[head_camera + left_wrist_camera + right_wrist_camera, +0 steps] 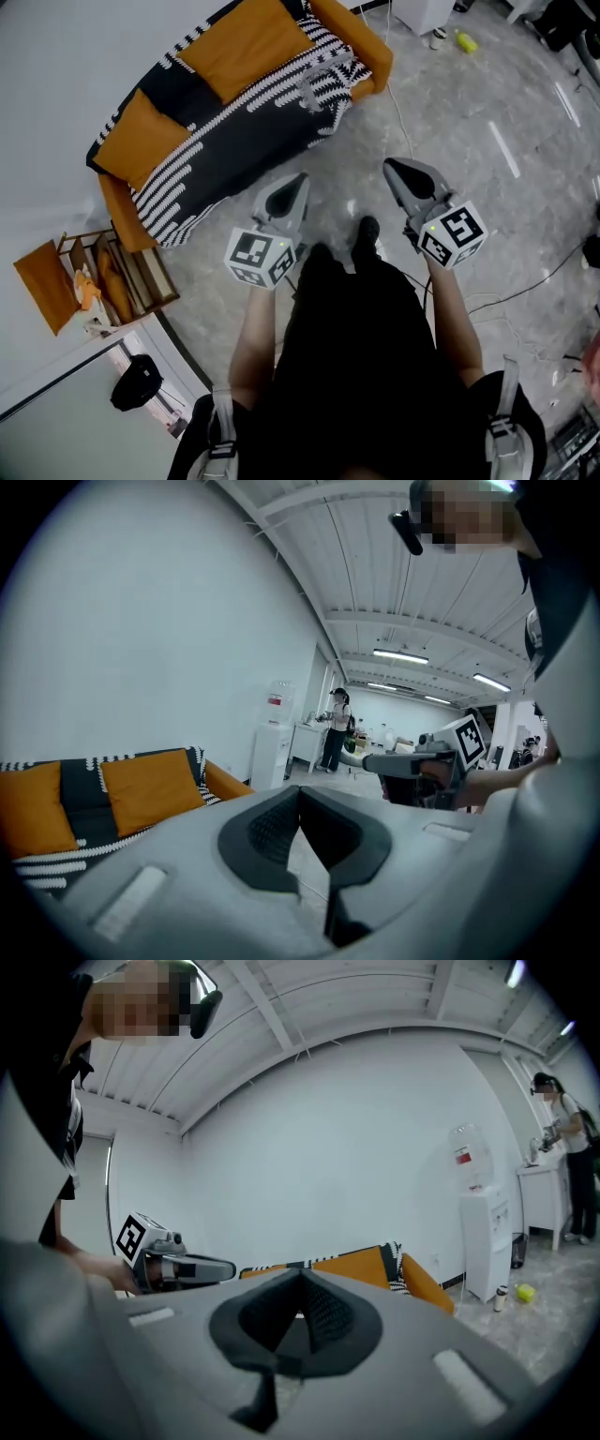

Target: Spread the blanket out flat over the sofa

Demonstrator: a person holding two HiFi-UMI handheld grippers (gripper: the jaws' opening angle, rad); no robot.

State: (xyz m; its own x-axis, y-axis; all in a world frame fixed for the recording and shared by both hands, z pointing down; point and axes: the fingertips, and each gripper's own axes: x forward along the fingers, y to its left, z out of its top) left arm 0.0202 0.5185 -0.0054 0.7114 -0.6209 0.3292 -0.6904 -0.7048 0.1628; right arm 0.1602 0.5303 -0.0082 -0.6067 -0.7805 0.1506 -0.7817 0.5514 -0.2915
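The orange sofa (pixel 370 56) stands at the upper left of the head view. A black blanket with white dashes (pixel 253 112) lies over its seat and back and hangs down the front to the floor. Two orange cushions (pixel 244 42) rest on it. I stand a step back from the sofa. My left gripper (pixel 298 180) and right gripper (pixel 390 167) are held side by side above the floor, both shut and empty, apart from the blanket. The left gripper view shows the sofa (pixel 141 789) beyond its touching tips (pixel 300 789). The right gripper view shows its tips (pixel 300 1275) meeting too.
A wooden side rack (pixel 131 272) and an orange cushion (pixel 42 281) stand by the sofa's left end. Cables (pixel 525 286) run over the grey floor at the right. A white water dispenser (pixel 483 1232) stands past the sofa, with a person (pixel 570 1147) at a counter beyond.
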